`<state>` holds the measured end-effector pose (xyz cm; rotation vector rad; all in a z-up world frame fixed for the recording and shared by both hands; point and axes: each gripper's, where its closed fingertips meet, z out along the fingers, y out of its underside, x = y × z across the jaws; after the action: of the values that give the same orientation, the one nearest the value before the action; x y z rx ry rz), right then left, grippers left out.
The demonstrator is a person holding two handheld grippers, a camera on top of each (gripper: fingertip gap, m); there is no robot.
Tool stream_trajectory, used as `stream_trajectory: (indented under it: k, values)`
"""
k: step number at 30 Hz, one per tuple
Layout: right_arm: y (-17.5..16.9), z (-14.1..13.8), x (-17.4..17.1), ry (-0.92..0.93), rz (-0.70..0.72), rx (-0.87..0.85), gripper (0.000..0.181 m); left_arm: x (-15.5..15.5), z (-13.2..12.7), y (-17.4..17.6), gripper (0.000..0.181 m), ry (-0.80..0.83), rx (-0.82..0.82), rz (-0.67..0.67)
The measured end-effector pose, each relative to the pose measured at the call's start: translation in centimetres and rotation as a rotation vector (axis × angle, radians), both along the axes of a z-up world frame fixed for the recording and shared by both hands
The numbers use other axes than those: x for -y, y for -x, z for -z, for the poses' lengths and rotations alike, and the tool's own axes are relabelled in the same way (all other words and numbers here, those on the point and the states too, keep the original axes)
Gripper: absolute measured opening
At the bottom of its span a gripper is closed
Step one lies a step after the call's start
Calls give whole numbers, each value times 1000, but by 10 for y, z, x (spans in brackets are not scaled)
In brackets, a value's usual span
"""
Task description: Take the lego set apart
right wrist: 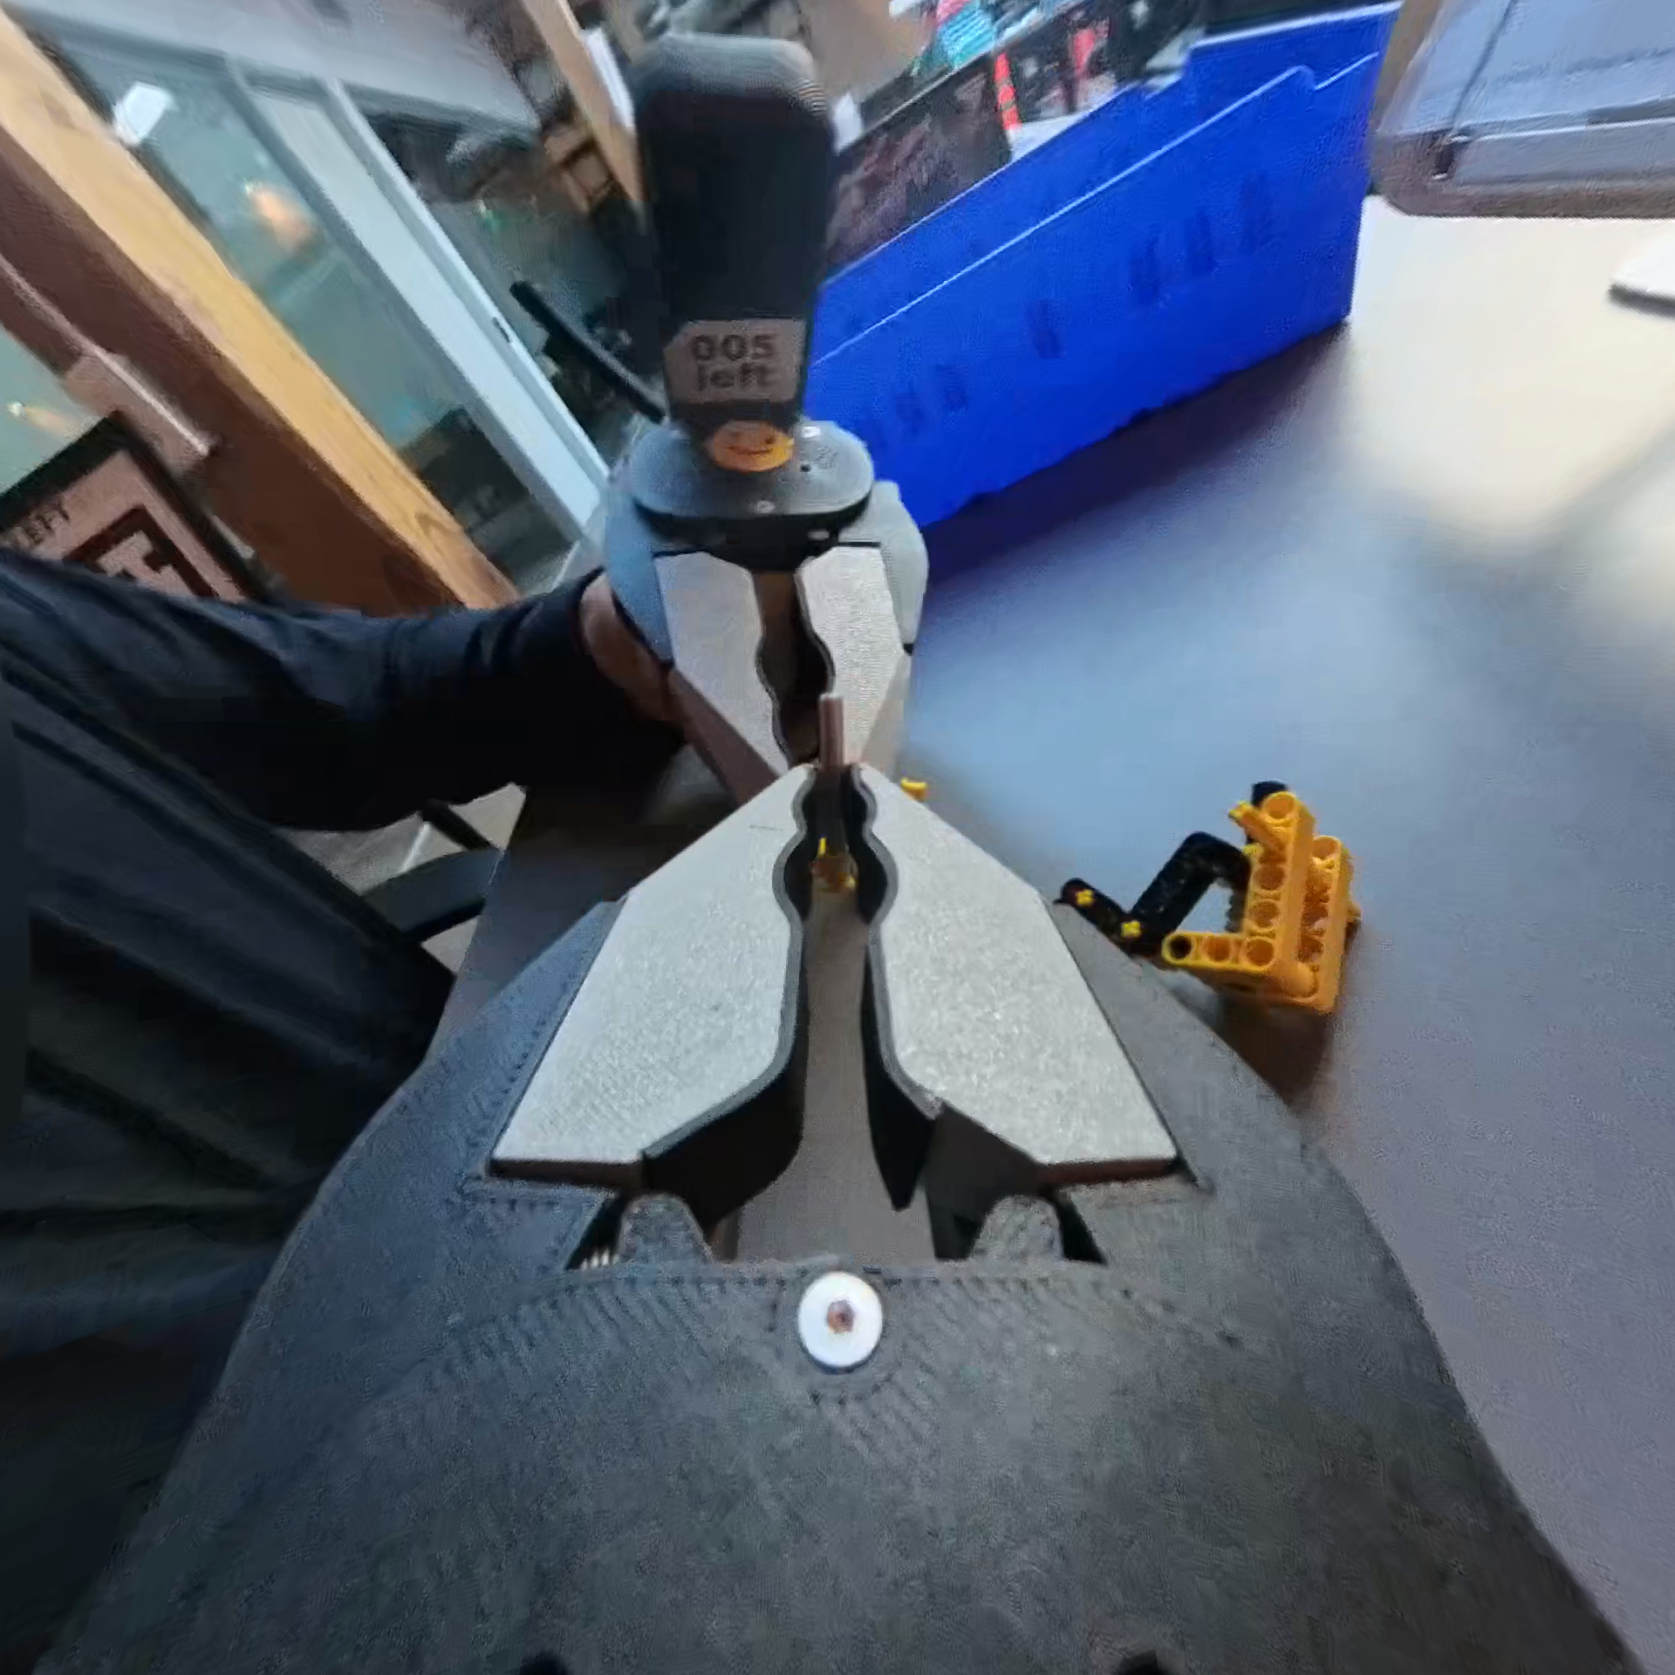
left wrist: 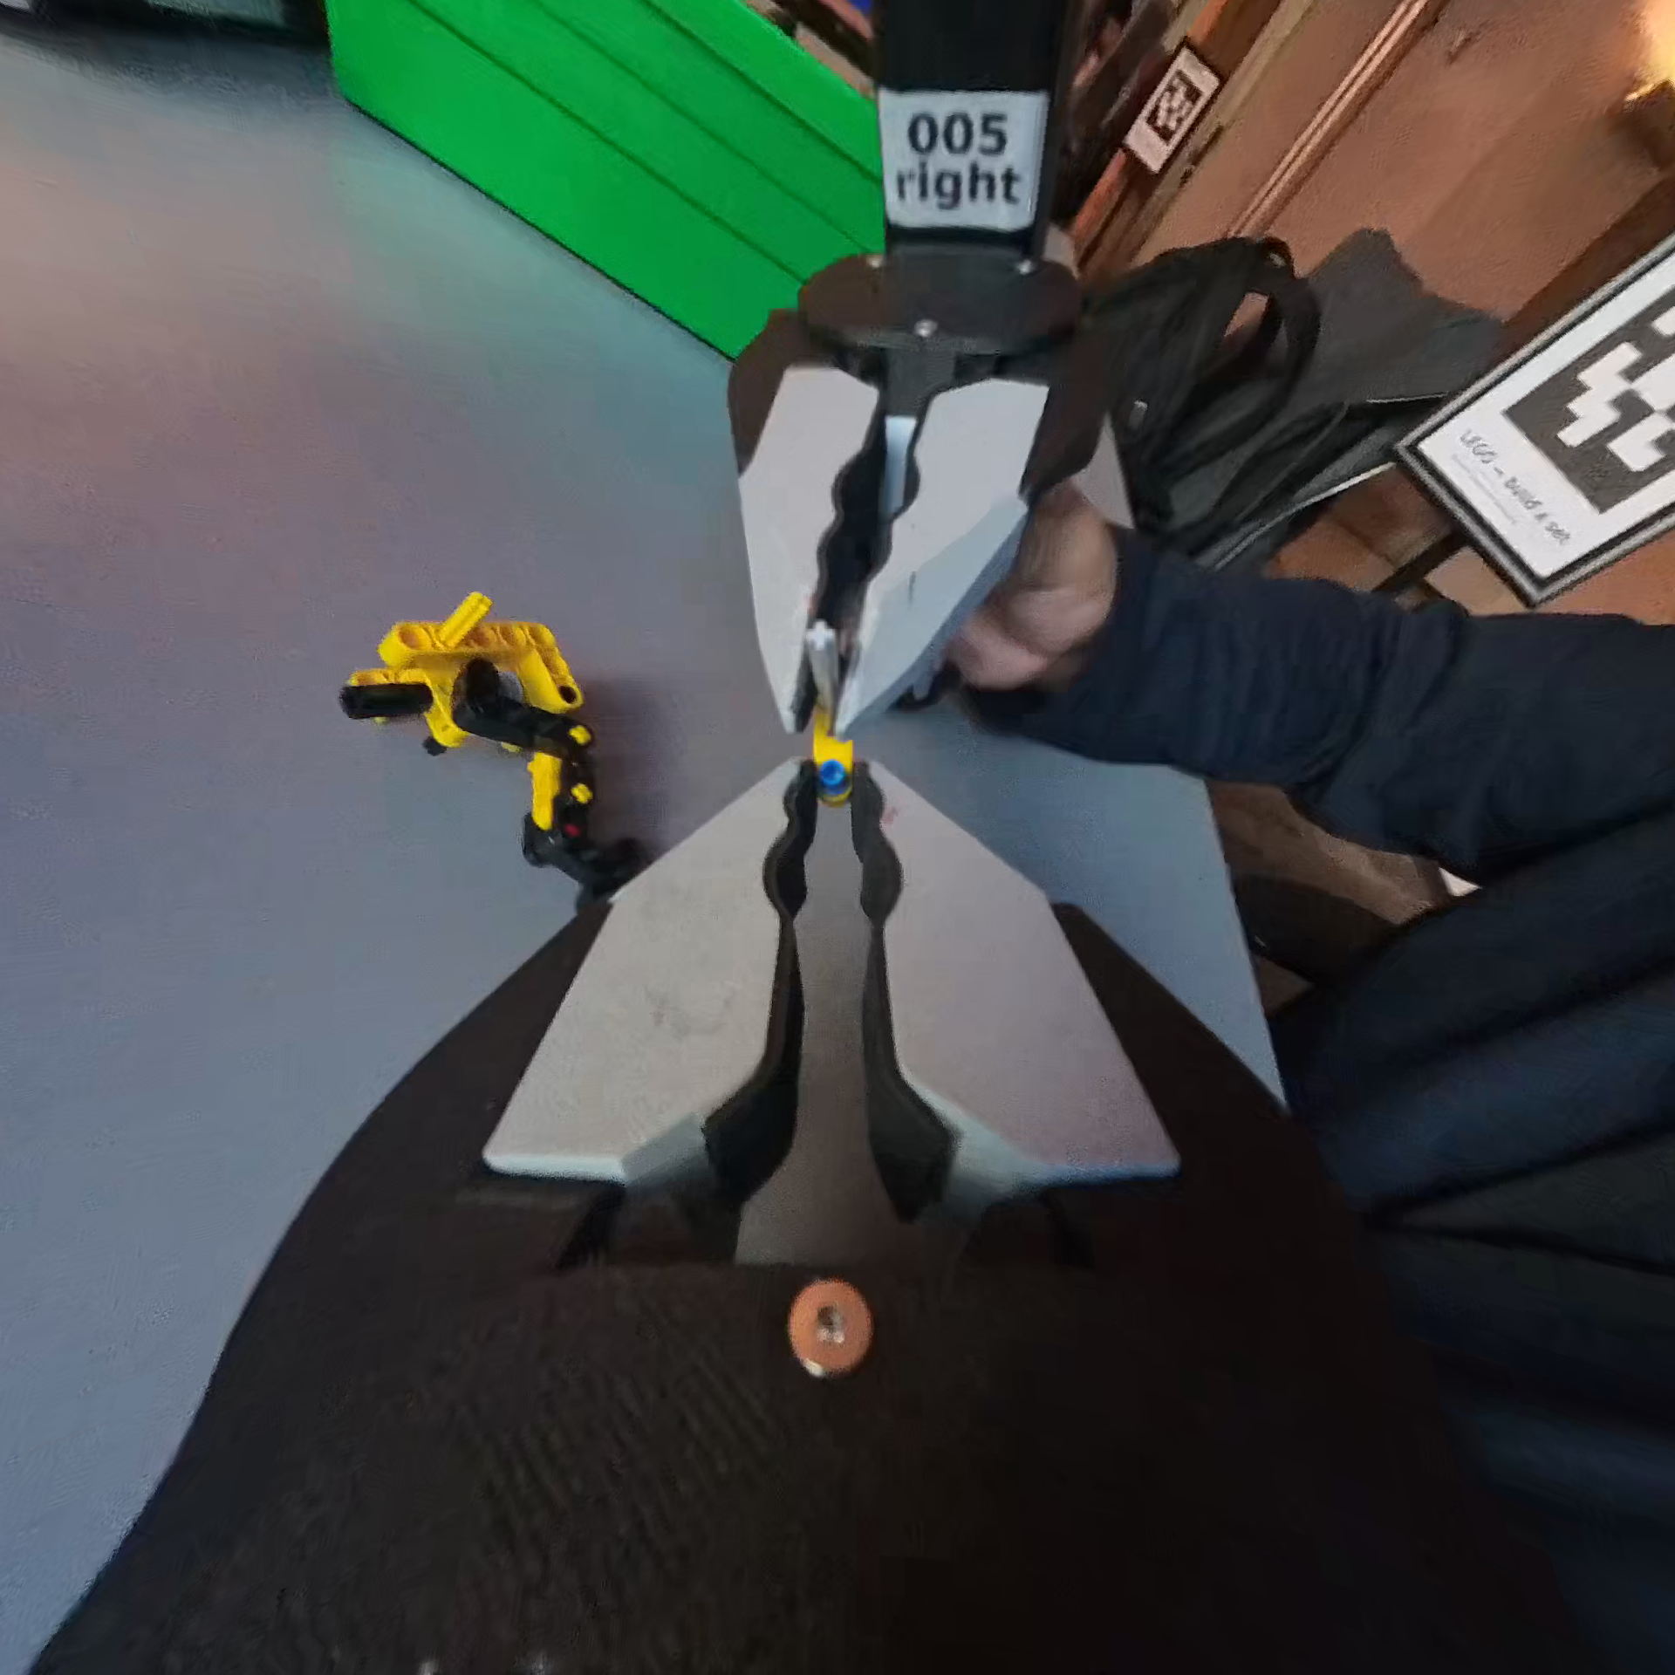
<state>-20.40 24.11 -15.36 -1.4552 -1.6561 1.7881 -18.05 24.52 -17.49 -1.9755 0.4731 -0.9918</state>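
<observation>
Both hand-held grippers clench one small piece above the tabletop's near edge: left (left wrist: 829,770) on its yellow part (left wrist: 832,757), right (left wrist: 820,716) on the grey axle (right wrist: 830,730). A skewed pull could fling it. The main lego set (left wrist: 494,716) lies apart.

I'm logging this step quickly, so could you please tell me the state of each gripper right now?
Left gripper: shut on the small yellow piece with a blue pin.
Right gripper: shut on a thin grey axle joined to that piece.
</observation>
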Motion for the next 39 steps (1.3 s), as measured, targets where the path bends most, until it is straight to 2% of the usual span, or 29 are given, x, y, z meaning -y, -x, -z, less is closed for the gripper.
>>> stream_trajectory:
  k: [2,5,8,10,15,19,20,22,23,24,26,29,31,33,37,39]
  values:
    - [-9,-1,-1,-49,-27,21,2,15,6,-3,6,77,25,79]
    - [-15,8,-3,-183,-33,68,0,17,17,1,5,98,-27,78]
    - [-13,14,1,-185,-39,87,31,20,21,-2,6,102,-87,95]
    - [-13,16,10,-149,-89,97,0,21,24,-3,5,110,-105,101]
    - [-9,23,25,-143,-131,107,0,26,33,-3,5,153,-144,119]
    - [-10,30,8,-170,-44,142,0,25,32,5,5,148,-161,100]
    - [-12,27,4,-187,-29,132,0,28,31,6,5,152,-159,112]
    - [-14,2,9,-251,-25,15,0,33,31,4,5,160,-166,144]
    - [-18,-9,19,-312,-65,-52,11,36,31,0,5,175,-149,170]
    - [-21,-13,29,-394,-98,-98,37,39,31,-4,5,195,-128,193]
    - [-30,-1,48,-593,-210,-113,27,50,37,-12,5,260,-90,272]
    - [-35,28,50,-927,-237,-95,33,69,39,-26,6,349,2,396]
    - [-40,39,52,-1134,-251,-112,27,78,33,-31,6,381,60,460]
    - [-42,43,55,-1330,-245,-139,27,85,30,-33,6,398,92,506]
    - [-45,40,69,-1568,-253,-226,26,96,23,-37,5,441,165,583]
    - [-45,36,70,-1683,-215,-282,34,101,23,-39,5,471,181,609]
